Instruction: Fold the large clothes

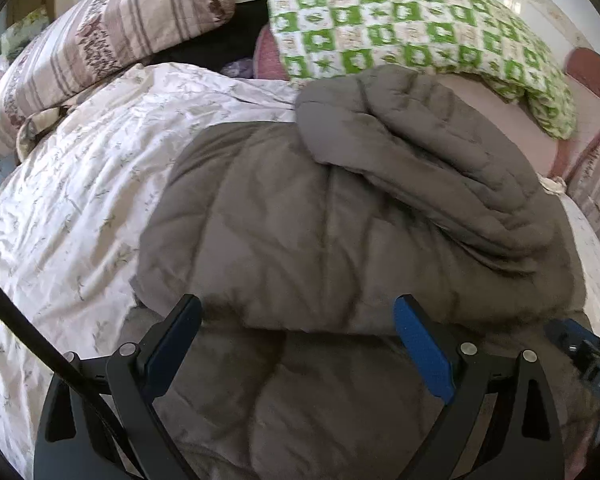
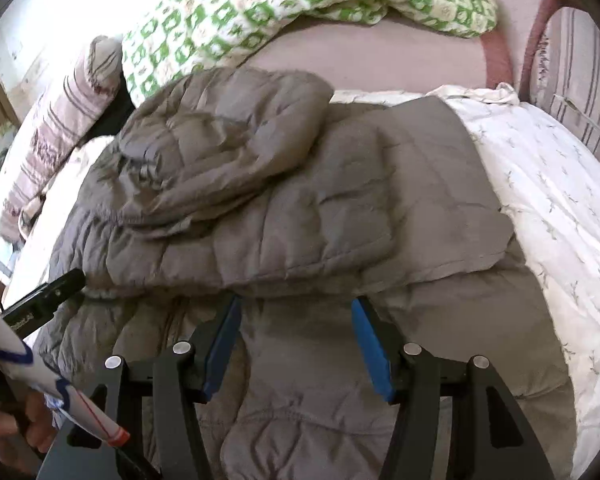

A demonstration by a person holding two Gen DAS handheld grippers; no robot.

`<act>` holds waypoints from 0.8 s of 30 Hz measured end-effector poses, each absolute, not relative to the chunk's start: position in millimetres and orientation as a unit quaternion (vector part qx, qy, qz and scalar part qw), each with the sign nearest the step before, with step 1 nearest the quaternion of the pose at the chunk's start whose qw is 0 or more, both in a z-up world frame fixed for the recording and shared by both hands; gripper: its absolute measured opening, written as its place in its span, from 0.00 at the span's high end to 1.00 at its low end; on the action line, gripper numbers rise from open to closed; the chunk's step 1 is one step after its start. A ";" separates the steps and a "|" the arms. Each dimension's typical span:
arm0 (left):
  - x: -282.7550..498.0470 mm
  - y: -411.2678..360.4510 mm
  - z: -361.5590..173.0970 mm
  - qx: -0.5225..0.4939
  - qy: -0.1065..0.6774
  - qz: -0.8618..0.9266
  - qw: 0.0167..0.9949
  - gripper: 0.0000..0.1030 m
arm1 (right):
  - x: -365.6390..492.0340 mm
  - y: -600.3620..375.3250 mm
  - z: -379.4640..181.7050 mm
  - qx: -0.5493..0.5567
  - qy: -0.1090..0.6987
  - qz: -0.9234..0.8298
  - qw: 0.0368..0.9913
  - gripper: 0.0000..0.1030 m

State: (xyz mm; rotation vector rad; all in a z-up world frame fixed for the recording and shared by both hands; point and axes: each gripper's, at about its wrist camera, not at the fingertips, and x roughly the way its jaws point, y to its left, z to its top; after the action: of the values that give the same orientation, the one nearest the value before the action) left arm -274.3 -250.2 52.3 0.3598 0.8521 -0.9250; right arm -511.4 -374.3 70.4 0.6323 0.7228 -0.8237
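Grey-brown quilted puffer jacket (image 1: 340,220) lies partly folded in the middle of a bed, on a white bedspread (image 1: 80,200) with a faint sprig print. Upper part of the jacket is doubled over toward the near side, its folded edge running across just beyond both sets of fingertips. A padded sleeve (image 1: 420,148) is laid diagonally across the top, its cuff end at the far side (hood or collar not tellable).

Left gripper (image 1: 300,320) hangs over the near part of the jacket, blue-padded fingers (image 1: 420,352) spread wide, nothing pinched, fabric only lying beneath them. Released.

Right gripper (image 2: 296,312) also over the near part of the jacket, just short of the folded edge. Jaws parted and widening, pads (image 2: 370,344) clear of the cloth on both sides, jacket only under the gap. Released.

In the right wrist view the left gripper's black finger shows at the left edge, by the jacket's left side, with a hand (image 2: 8,432) and a white sleeve with blue and red trim (image 2: 40,376) in the near left corner.

Far side: green-and-white checked quilt (image 1: 400,28) on a pink sheet (image 2: 360,64), and a striped beige-and-brown pillow (image 1: 112,36) far left. A reddish-brown bed frame (image 2: 496,52) curves at far right.
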 end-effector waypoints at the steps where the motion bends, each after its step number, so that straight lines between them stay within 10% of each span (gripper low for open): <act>1: -278.6 -251.0 52.0 0.171 0.394 -0.432 0.793 0.07 | -509.3 -373.8 66.2 0.303 0.343 -0.378 0.805 0.40; 24: -306.7 -264.4 31.8 0.241 0.386 -0.439 0.774 0.07 | -497.4 -368.9 50.7 0.286 0.389 -0.374 0.792 0.40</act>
State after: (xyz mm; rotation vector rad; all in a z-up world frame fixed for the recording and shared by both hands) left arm -306.7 -264.4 31.8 0.5217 0.8367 -0.9516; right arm -497.4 -368.9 50.7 0.6146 0.8369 -0.8051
